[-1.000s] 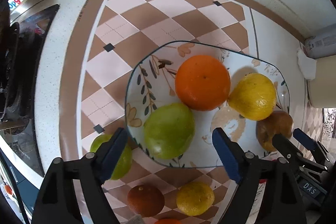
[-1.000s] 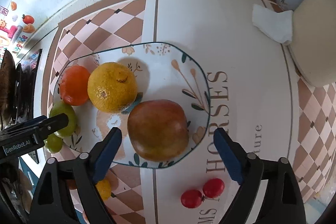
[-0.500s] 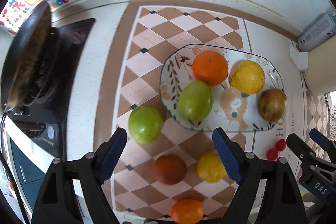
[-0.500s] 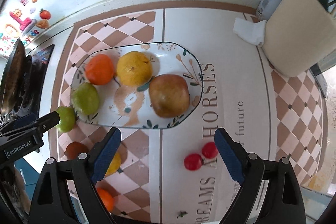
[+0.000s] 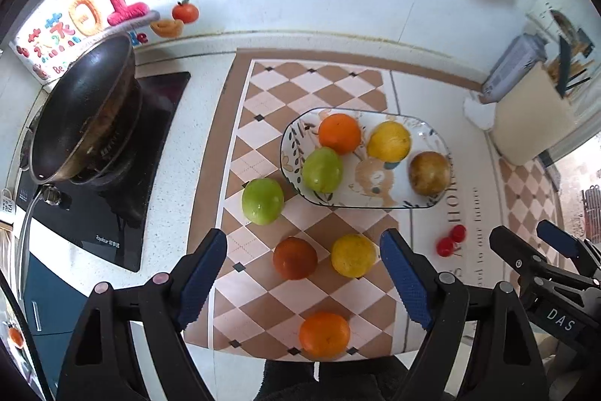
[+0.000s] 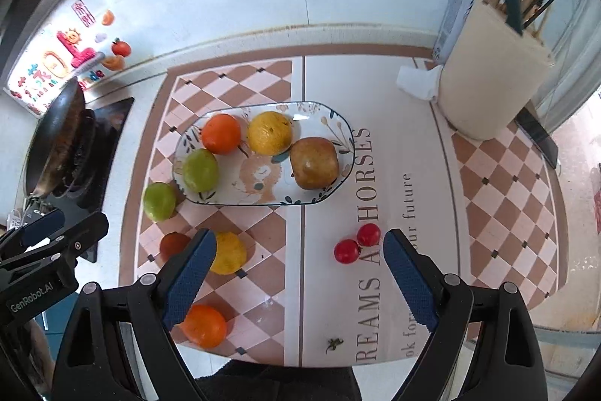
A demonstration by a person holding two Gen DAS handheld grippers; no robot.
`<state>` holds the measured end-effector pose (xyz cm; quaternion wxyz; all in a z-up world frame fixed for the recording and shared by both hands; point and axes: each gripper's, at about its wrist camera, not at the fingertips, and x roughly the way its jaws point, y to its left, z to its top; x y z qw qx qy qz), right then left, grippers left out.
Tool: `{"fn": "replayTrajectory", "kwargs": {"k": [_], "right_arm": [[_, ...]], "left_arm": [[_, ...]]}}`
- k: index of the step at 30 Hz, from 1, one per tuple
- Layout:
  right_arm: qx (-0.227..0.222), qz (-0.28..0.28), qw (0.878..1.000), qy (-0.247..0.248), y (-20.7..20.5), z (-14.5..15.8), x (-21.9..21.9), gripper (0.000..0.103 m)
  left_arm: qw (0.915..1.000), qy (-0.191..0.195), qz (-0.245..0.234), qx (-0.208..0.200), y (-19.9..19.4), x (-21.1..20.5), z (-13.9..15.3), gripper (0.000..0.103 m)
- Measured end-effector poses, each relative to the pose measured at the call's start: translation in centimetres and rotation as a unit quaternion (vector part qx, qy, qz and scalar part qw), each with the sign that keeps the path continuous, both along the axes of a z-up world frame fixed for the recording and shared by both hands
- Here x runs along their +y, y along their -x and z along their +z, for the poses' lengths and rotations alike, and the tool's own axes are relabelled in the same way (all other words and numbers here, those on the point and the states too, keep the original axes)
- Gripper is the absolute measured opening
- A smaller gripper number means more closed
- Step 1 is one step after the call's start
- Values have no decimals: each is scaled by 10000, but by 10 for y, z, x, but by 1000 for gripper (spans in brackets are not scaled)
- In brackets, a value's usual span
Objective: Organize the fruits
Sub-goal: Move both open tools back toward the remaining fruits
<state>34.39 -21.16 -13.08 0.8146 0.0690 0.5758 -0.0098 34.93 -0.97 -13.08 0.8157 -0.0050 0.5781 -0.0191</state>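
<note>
A patterned oval plate [image 5: 424, 130] [image 6: 338, 130] holds an orange [image 5: 339, 133], a yellow citrus [image 5: 388, 141], a green fruit [image 5: 322, 170] and a brown fruit [image 5: 429, 173]. On the mat in front lie a green fruit [image 5: 262, 201] [image 6: 159, 201], a dark red-brown fruit [image 5: 295, 257], a yellow fruit [image 5: 353, 255] [image 6: 227, 252], an orange [image 5: 324, 334] [image 6: 204, 326] and two cherry tomatoes [image 5: 450, 240] [image 6: 357, 243]. My left gripper [image 5: 304, 273] is open and empty above the loose fruits. My right gripper [image 6: 298, 269] is open and empty, well back from the plate.
A dark wok [image 5: 82, 111] sits on a black hob [image 5: 112, 213] at the left. A cream utensil holder [image 6: 492, 77], a carton [image 6: 456, 10] and a crumpled tissue [image 6: 417, 81] stand at the right. The counter's front edge lies just below the near orange.
Both grippers have pulled up and back from the plate, so the fruits look smaller and more of the counter shows. Both stay open and empty.
</note>
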Motion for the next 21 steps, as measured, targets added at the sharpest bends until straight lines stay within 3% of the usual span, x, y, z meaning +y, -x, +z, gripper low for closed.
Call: {"fn": "replayTrajectory", "kwargs": {"k": [12,21], "right_arm": [[-476,1,9989,-31,38,57,7,93],[-549,-30,9983,-168,43,63,5,93]], "left_arm": [[9988,156,-121,-448,33,-1,44,83],[9980,161,-151,-592,39,-4,55,83]]}}
